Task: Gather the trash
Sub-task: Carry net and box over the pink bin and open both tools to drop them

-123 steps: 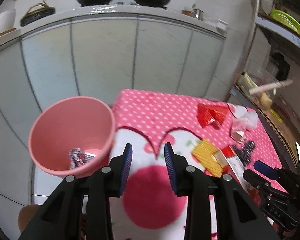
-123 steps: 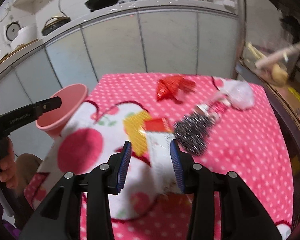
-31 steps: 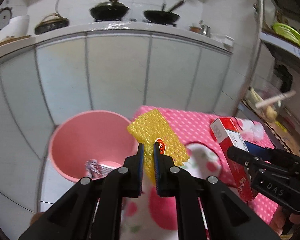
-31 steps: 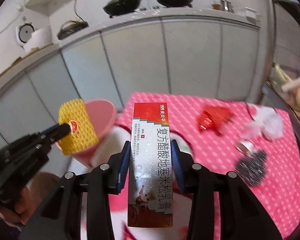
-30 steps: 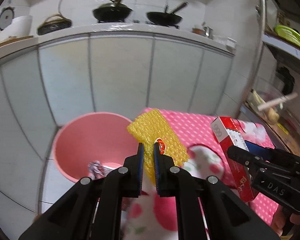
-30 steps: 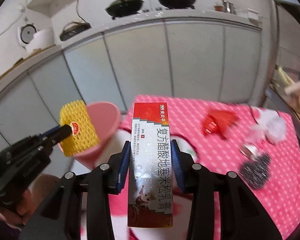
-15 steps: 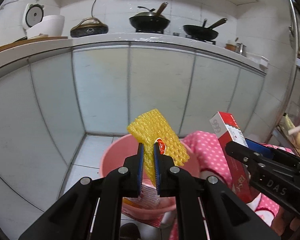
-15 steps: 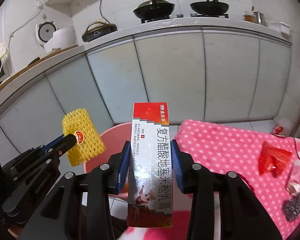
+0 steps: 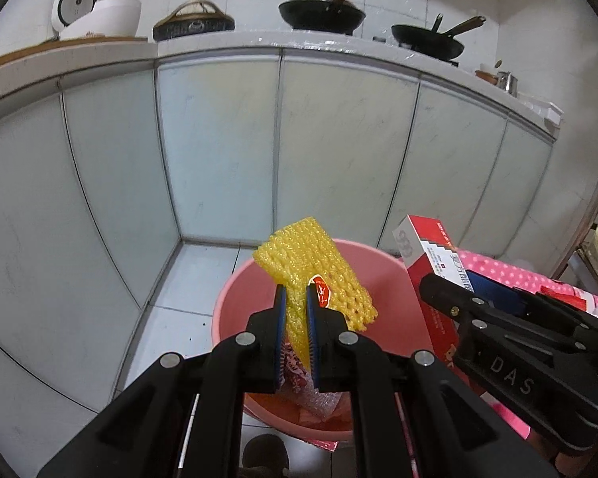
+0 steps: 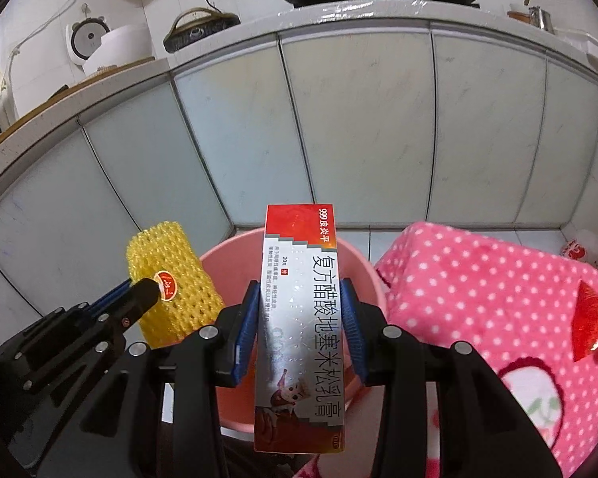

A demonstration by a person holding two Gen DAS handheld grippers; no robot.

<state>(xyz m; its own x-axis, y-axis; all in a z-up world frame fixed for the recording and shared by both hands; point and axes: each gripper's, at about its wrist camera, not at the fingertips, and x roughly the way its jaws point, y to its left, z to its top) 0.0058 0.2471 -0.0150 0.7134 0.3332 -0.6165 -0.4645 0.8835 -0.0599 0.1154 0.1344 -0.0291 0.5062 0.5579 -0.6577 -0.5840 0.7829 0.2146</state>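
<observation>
My left gripper (image 9: 296, 298) is shut on a yellow foam fruit net (image 9: 315, 267) with a red sticker, held above the mouth of the pink bucket (image 9: 382, 275). Crumpled wrappers lie at the bucket's bottom (image 9: 319, 402). My right gripper (image 10: 301, 298) is shut on a long red, white and silver ointment box (image 10: 299, 279), upright over the same pink bucket (image 10: 362, 275). In the right wrist view the yellow net (image 10: 171, 279) and the left gripper show at the left. In the left wrist view the ointment box (image 9: 430, 255) and the right gripper's black body sit at the right.
A pink dotted tablecloth (image 10: 478, 279) lies to the right of the bucket, with a red wrapper (image 10: 594, 318) on it. Pale cabinet doors (image 9: 219, 139) stand behind, under a counter with pans (image 9: 323, 10) and a rice cooker (image 9: 95, 16). White floor tiles (image 9: 195, 275) surround the bucket.
Both grippers have swung left, off the table and over the pink bucket, and sunk a little. The yellow net and the box stay gripped. The bucket now sits right under them.
</observation>
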